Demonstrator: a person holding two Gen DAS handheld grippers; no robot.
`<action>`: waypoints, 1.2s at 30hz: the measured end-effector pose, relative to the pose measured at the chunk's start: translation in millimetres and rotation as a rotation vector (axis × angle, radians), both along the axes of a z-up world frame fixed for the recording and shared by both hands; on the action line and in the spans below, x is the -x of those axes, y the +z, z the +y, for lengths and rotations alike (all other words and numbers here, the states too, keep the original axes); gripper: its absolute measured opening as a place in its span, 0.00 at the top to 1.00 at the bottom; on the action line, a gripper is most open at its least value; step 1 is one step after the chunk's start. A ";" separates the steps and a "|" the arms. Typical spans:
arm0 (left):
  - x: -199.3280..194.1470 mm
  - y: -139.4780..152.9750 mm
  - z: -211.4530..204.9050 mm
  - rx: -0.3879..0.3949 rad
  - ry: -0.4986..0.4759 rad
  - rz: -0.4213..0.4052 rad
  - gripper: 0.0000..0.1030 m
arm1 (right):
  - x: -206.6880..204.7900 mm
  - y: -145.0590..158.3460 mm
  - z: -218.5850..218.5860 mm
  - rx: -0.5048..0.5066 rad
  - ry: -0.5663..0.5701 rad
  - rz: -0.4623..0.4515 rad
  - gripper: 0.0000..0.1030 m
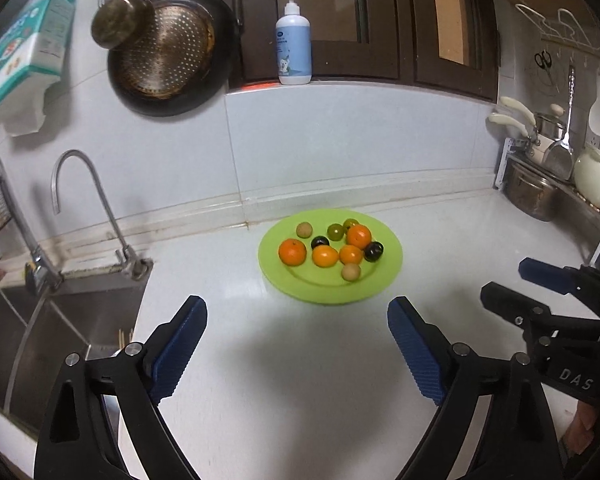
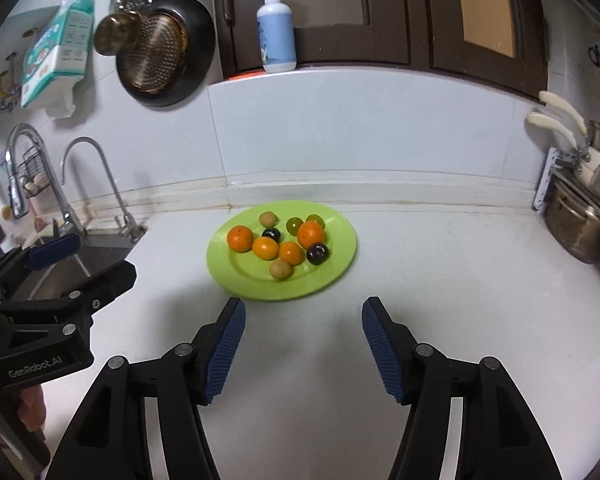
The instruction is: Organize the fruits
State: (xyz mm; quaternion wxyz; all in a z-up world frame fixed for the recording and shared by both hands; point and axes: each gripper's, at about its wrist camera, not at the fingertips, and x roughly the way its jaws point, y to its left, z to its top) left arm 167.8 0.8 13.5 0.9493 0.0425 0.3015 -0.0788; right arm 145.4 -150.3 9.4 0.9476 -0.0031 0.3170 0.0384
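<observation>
A lime-green plate rests on the white counter near the back wall. On it lie several oranges, two dark plums, two green grapes and two tan longans. My left gripper hovers in front of the plate, open, nothing between its blue pads. My right gripper also stands open and empty short of the plate. Each gripper shows at the other view's edge: right gripper, left gripper.
A steel sink with two taps lies to the left. Pots on a rack crowd the right corner. A pan with a strainer hangs on the wall. A pump bottle stands on the sill.
</observation>
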 end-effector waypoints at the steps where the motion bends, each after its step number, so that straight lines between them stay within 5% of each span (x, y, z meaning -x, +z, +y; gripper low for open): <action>1: 6.7 0.6 -0.8 0.001 0.004 -0.001 0.08 | 6.3 2.1 -1.0 0.001 0.003 -0.003 0.40; 18: 113.4 22.0 -4.0 -0.018 0.057 -0.071 0.02 | 104.4 21.8 -4.3 0.015 0.007 -0.053 0.40; 21: 125.5 24.0 -3.9 -0.020 0.062 -0.079 0.02 | 116.0 22.7 -4.9 0.011 0.006 -0.055 0.33; 36: 158.3 28.4 -8.0 -0.034 0.087 -0.099 0.00 | 150.8 23.0 -11.9 0.009 0.006 -0.070 0.33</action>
